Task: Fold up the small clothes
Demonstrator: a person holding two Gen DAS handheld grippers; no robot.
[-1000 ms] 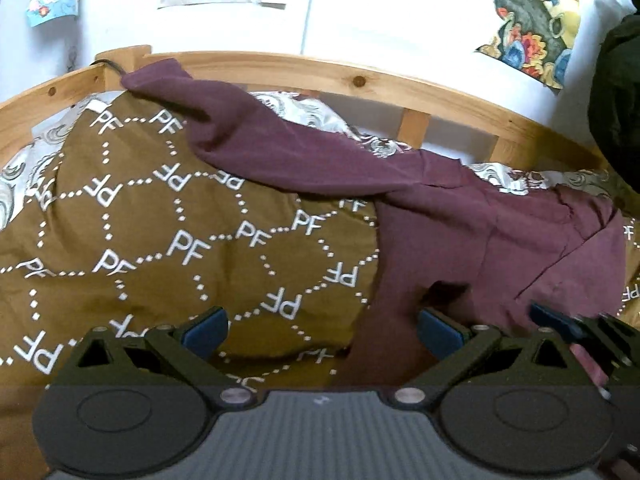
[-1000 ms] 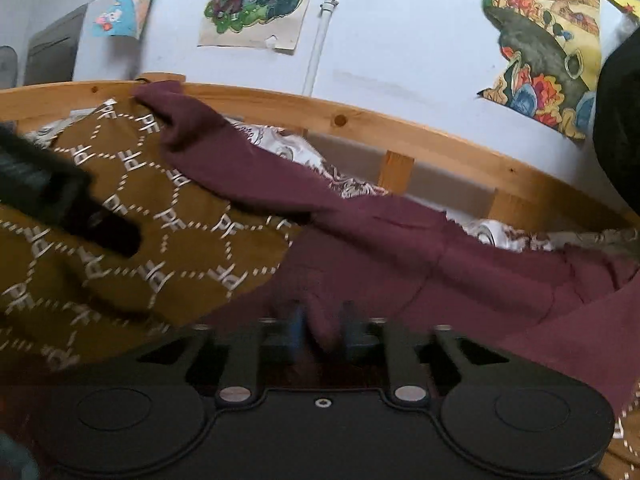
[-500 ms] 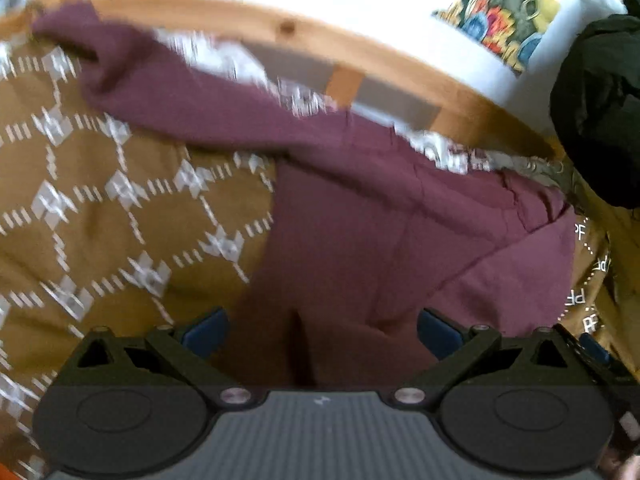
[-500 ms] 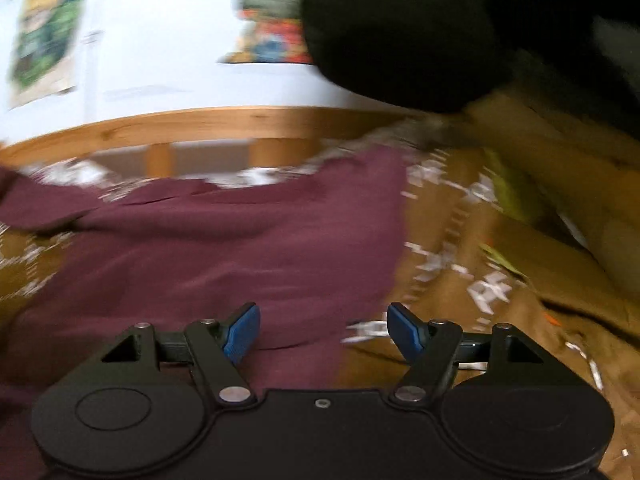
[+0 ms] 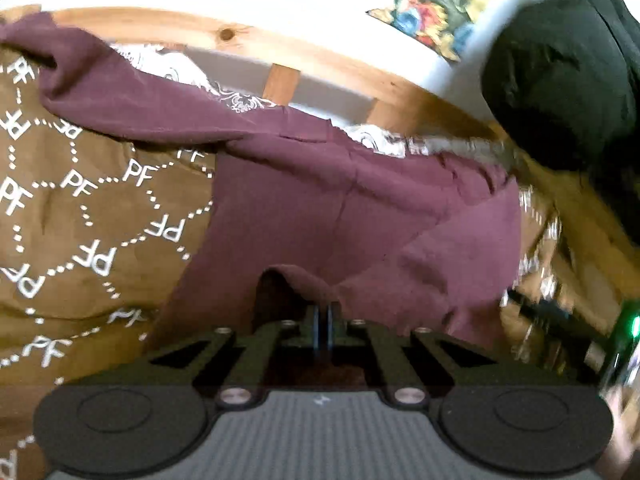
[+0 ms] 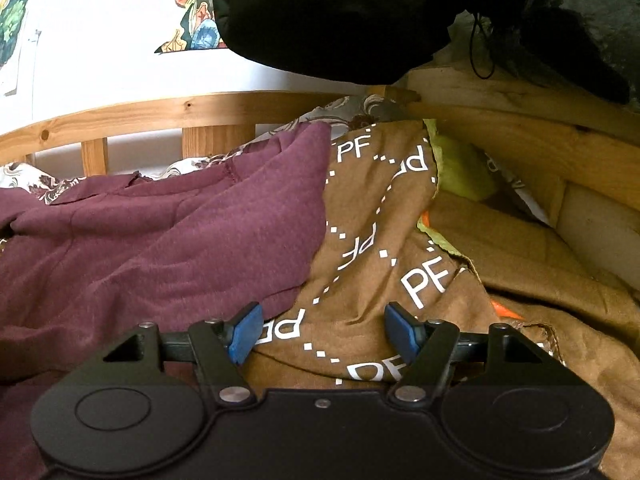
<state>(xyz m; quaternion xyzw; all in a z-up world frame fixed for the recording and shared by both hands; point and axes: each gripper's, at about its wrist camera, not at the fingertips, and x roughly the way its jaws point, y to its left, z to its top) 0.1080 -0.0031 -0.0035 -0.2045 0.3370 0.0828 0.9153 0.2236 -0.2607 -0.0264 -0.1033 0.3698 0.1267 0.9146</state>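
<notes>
A maroon garment [image 5: 320,208] lies spread on a brown blanket printed with white "PF" letters [image 5: 80,208]; one long part stretches to the far left by the wooden rail. My left gripper [image 5: 322,316] is shut on a raised fold at the garment's near edge. In the right wrist view the garment [image 6: 160,236] lies at the left and its right edge ends over the blanket [image 6: 380,240]. My right gripper [image 6: 322,334] is open and empty, just above the blanket beside the garment's lower right corner.
A wooden bed rail [image 5: 320,60] runs along the back and turns at the right [image 6: 500,128]. A black bundle [image 6: 340,12] hangs above the right corner. A green cloth [image 6: 460,172] and an orange bit [image 6: 506,312] lie at the right.
My left gripper has moved right over the garment and shut on a fold of it. My right gripper has let go of the garment, opened and swung to its right edge.
</notes>
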